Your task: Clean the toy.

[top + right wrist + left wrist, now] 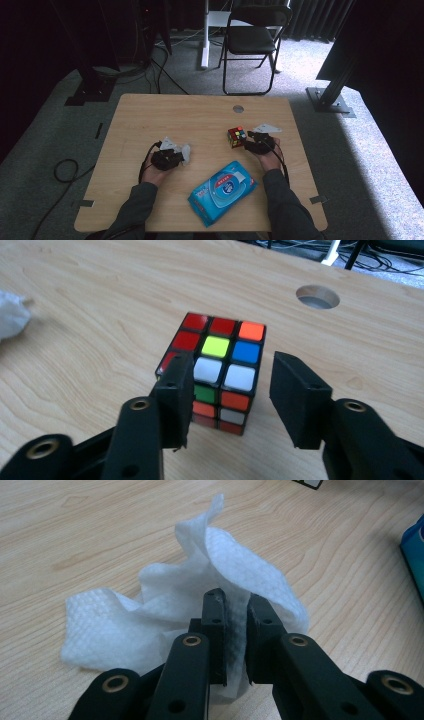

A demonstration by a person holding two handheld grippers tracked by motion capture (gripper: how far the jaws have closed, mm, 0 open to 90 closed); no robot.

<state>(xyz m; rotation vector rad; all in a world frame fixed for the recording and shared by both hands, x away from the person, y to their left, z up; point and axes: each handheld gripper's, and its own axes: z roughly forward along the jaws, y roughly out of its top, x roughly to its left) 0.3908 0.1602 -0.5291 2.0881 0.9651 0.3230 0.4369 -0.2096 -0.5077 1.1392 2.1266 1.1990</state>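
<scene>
Left gripper (235, 630): clamped on white wet wipe (165, 610), mid-table; right gripper (230, 400): jaws spread, flanking puzzle cube (215, 370) near right edge; blue wipes pack (222, 192) at front edge; far half bare

Pale wood-grain surface (150, 115) with rounded corners and a round hole (238, 108) near the far edge. Lying on it: a crumpled white wipe (165, 600) toward the left, a colourful puzzle cube (216, 370) toward the right, and a blue wipes pack (222, 192) near the front edge, between them.
</scene>
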